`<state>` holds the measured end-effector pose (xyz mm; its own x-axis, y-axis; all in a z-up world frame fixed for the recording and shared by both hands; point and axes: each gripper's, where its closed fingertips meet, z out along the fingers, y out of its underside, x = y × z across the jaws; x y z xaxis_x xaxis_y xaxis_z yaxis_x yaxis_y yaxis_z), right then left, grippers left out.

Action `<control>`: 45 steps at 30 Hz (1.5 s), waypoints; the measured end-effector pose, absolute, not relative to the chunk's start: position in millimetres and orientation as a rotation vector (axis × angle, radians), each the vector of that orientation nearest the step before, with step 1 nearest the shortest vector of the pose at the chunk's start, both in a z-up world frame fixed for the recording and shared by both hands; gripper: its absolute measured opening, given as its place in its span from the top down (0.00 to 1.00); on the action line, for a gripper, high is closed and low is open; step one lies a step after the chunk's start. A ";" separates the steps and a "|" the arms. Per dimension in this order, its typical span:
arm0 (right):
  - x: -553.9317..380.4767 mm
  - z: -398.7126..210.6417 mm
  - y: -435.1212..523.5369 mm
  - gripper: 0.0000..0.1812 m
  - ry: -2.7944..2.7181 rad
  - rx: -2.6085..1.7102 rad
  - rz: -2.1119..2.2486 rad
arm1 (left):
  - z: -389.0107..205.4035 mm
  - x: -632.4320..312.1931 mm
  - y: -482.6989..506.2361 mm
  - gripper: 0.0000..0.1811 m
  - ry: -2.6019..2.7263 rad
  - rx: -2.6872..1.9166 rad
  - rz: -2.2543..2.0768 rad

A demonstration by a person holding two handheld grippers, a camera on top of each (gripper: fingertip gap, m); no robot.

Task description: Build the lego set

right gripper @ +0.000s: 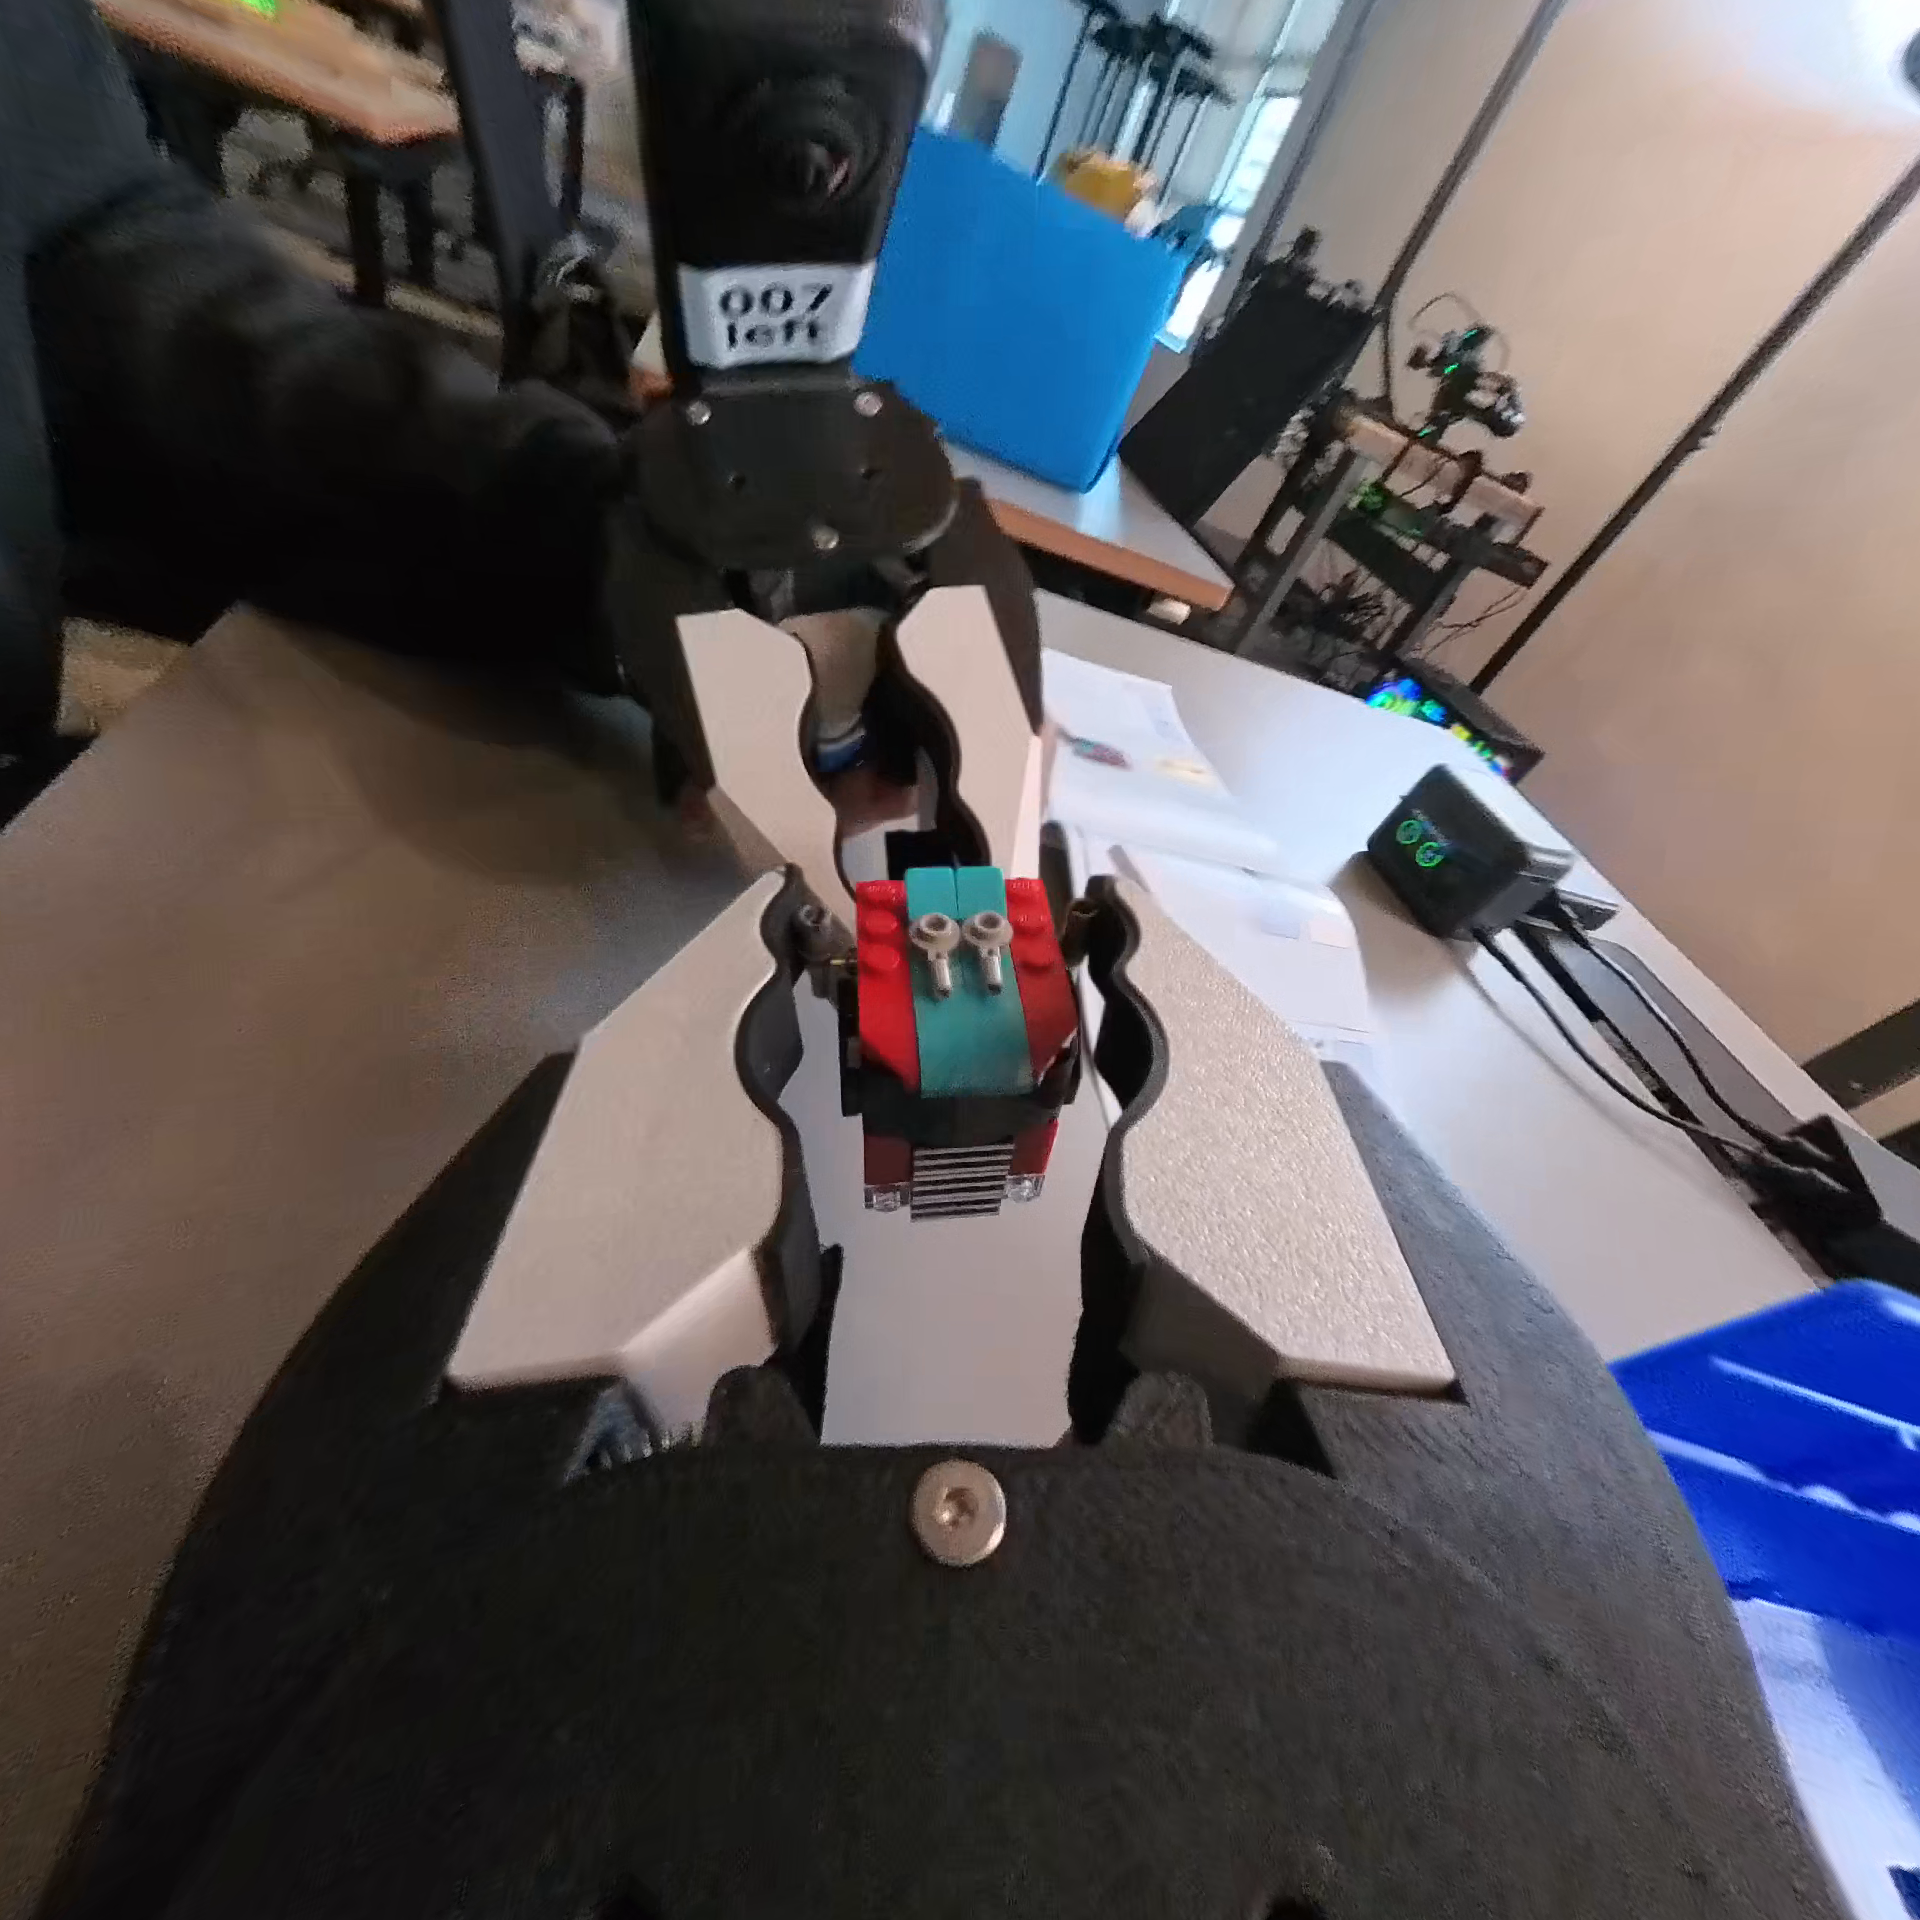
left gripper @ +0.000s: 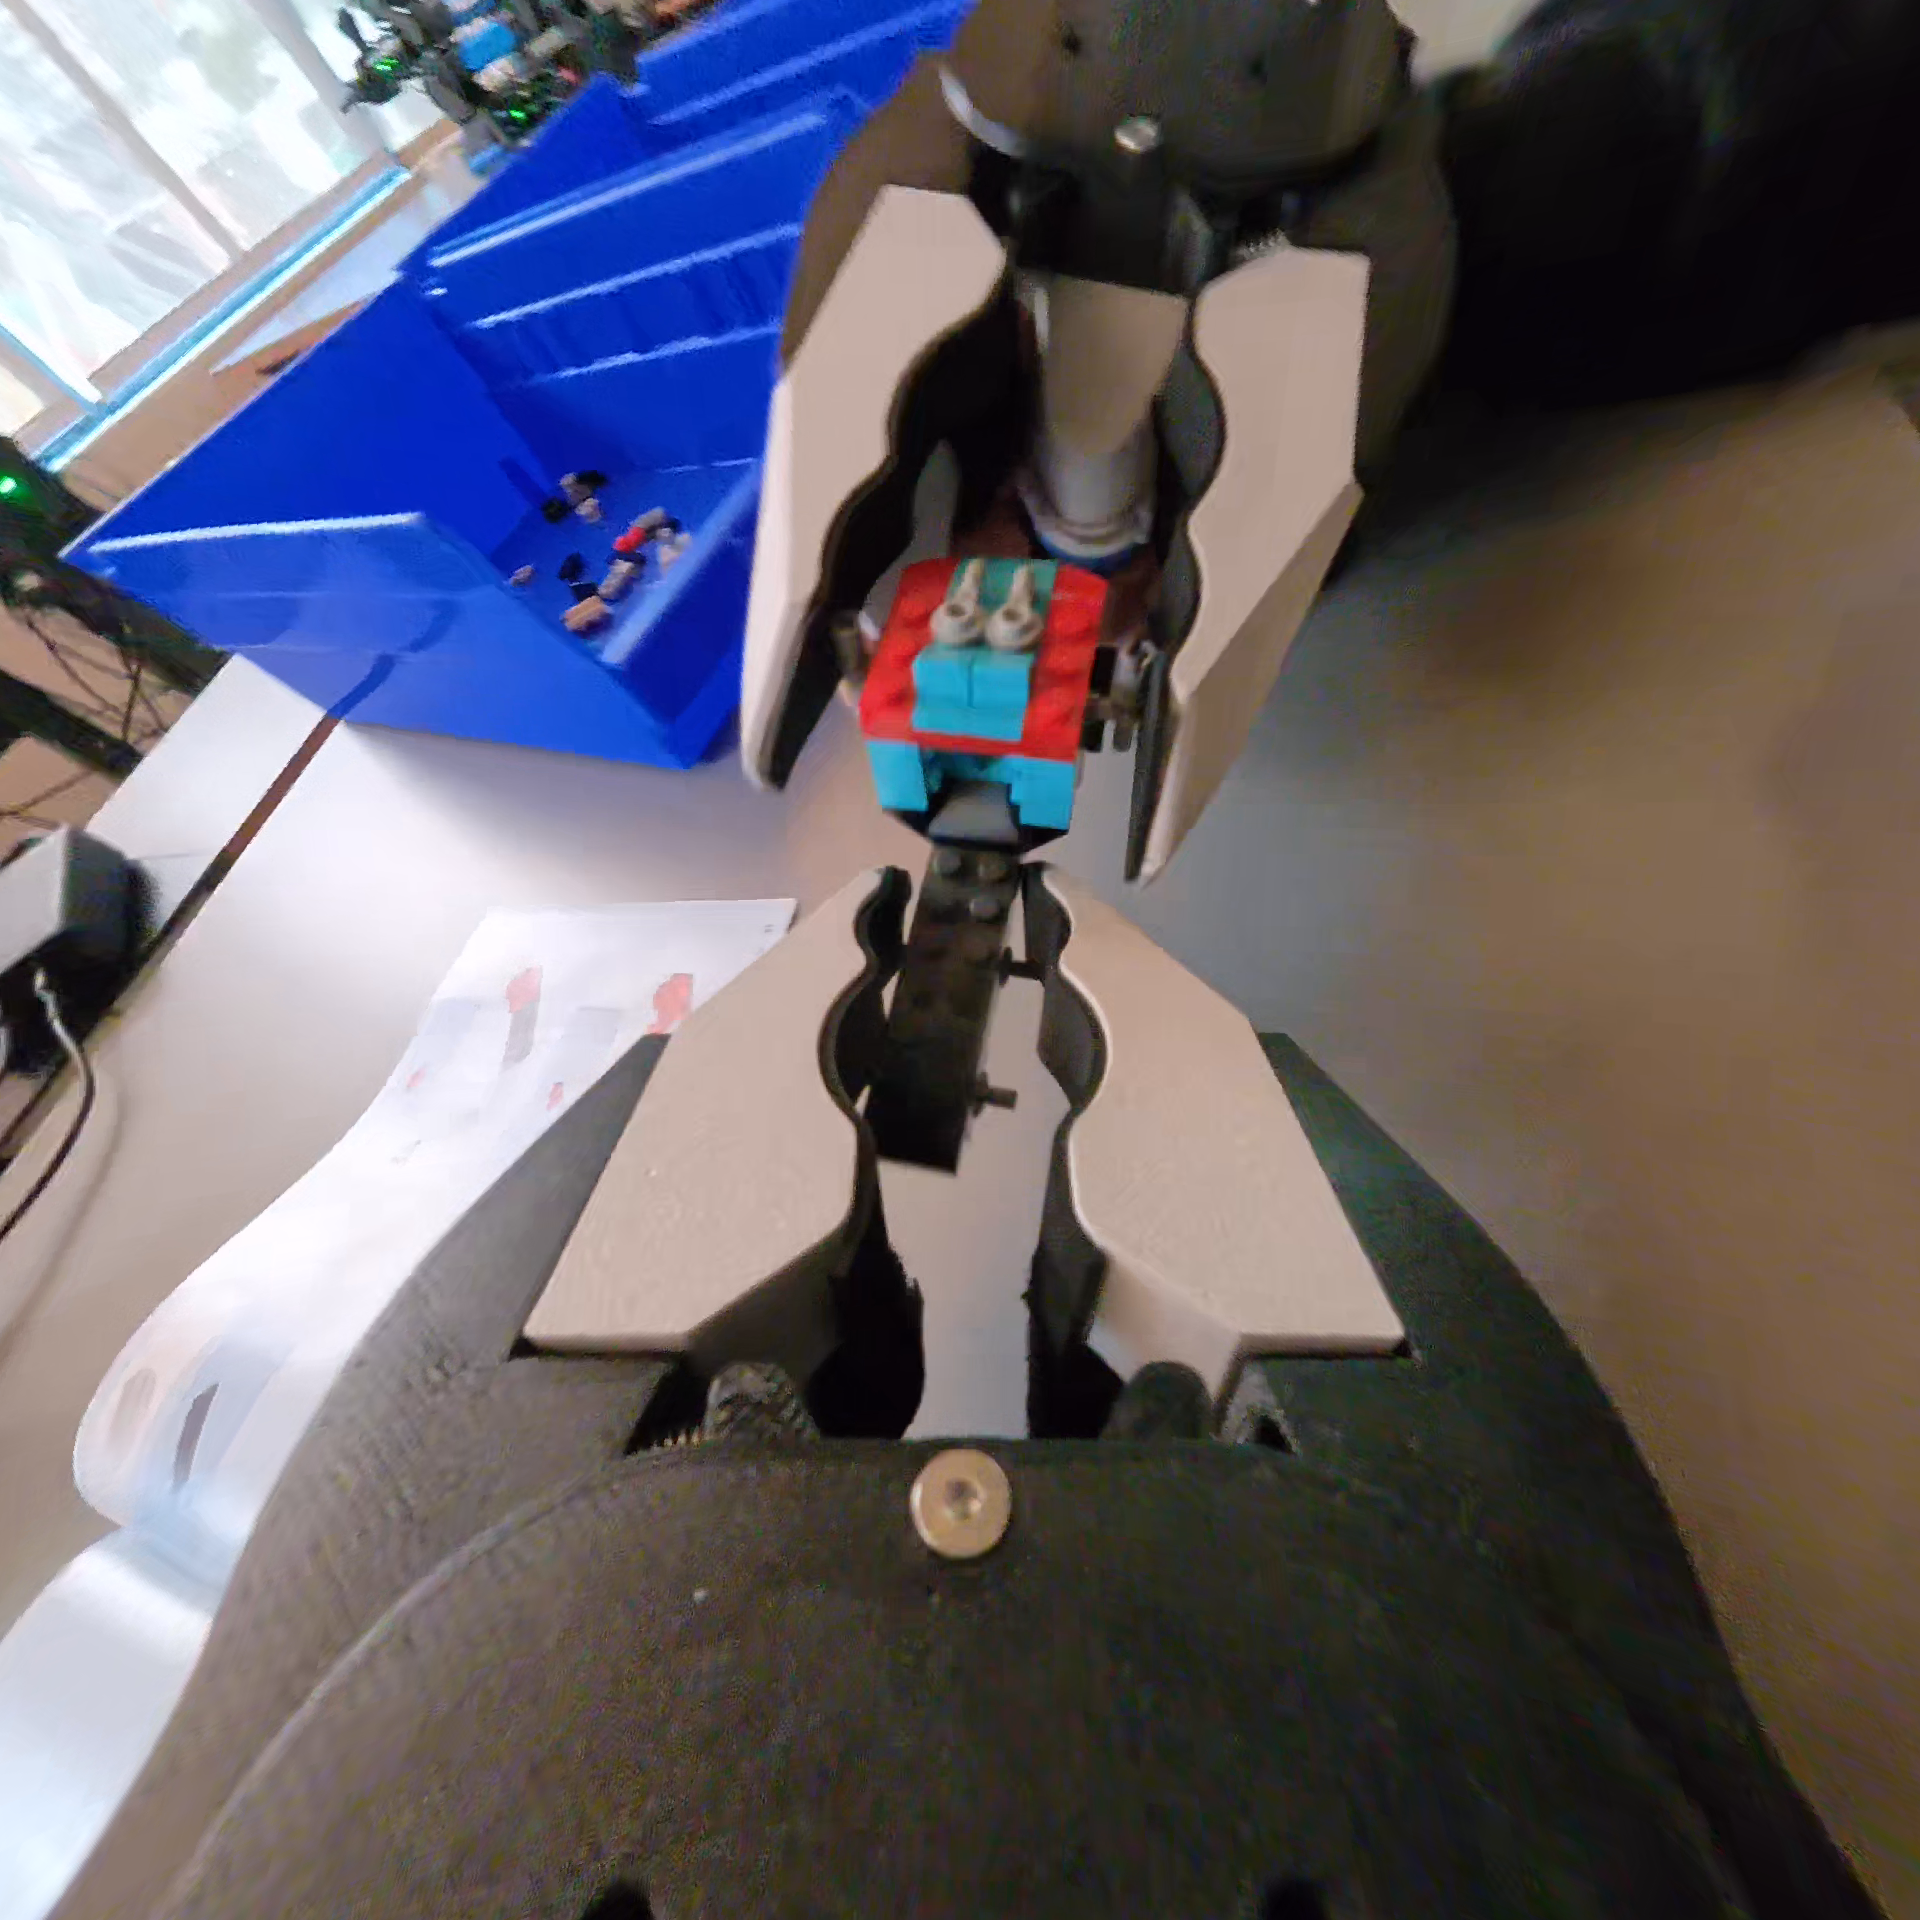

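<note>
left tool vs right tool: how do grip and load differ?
The left tool pinches a long, thin black plate, fingers nearly closed. The right tool stands wider around the chunky red and teal truck cab. Both are held off the table, tip to tip.

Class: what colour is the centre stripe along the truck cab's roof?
Teal, between red sides on the cab; clearest in the right wrist view.

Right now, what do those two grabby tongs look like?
Both tongs, left and right, look the same: pale grey fingers with wavy black inner pads, on a rough black rounded body with a silver screw. The left one carries a white label.
</note>
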<state>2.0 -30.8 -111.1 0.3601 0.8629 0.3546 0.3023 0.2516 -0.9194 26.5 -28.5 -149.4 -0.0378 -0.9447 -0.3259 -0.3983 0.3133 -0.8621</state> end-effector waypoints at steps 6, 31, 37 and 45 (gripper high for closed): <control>21.9 -80.9 -11.3 0.69 -0.950 -1.289 0.600 | -123.4 18.8 -7.6 0.67 1.360 -1.402 -0.971; 12.8 -31.8 8.0 0.69 -0.481 -1.163 1.015 | -57.8 22.8 5.4 0.85 0.557 -1.371 -1.927; 4.3 -54.4 12.2 0.68 -0.646 -1.295 0.885 | -60.9 14.6 19.5 0.85 0.631 -1.412 -1.699; 5.2 -100.0 18.1 0.64 -0.909 -1.465 0.629 | -66.4 4.5 41.6 0.84 0.738 -1.465 -1.395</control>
<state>5.2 18.1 -100.0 0.5420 0.8298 0.1330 0.1681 0.0480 -0.9846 4.5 41.6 -66.4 0.1677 -0.9023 0.3971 0.1798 -0.3680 -0.9123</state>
